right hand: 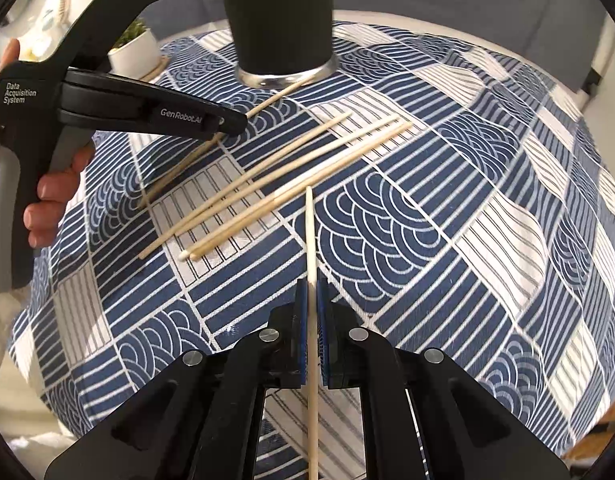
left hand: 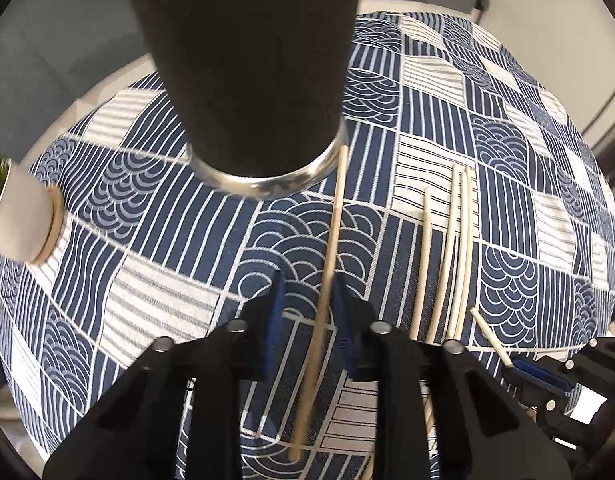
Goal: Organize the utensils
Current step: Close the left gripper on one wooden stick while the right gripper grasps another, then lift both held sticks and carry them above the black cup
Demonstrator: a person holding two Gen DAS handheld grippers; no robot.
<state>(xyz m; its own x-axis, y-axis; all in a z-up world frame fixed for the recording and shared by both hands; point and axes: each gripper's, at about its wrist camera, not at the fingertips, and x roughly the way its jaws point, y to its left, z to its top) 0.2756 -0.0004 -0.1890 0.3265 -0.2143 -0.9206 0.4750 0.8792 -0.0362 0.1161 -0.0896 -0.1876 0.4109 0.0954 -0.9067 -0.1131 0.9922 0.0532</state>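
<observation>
On a worktop covered by a blue-and-white patterned cloth (right hand: 407, 216) stands a tall dark tumbler with a shiny metal base (left hand: 251, 80), and pale wooden chopsticks lie scattered in front of it. The left gripper (left hand: 307, 312) has its blue-padded jaws a narrow gap apart around one long wooden chopstick (left hand: 327, 256); the stick runs lengthwise through the gap, its far end pointing away toward the tumbler's base and almost touching the metal rim, its near end passing back under the gripper body. Whether the pads actually press on it cannot be told, as the stick is blurred there. In the right wrist view this same stick slants from the tumbler base down to the left under the left gripper's black nose. The right gripper (right hand: 312, 312) has its jaws drawn close onto a second wooden chopstick (right hand: 310, 240), held along the fingers' line with its thin tip pointing forward toward the loose sticks and its thicker part running back beneath the camera. Between the two grippers lies a loose group of four chopsticks (right hand: 275, 184), roughly parallel, their long axes running diagonally from near-left to far-right in the right wrist view. A small white pot with a green plant (right hand: 135, 50) sits on a round coaster at the cloth's far left, well apart from the sticks.
</observation>
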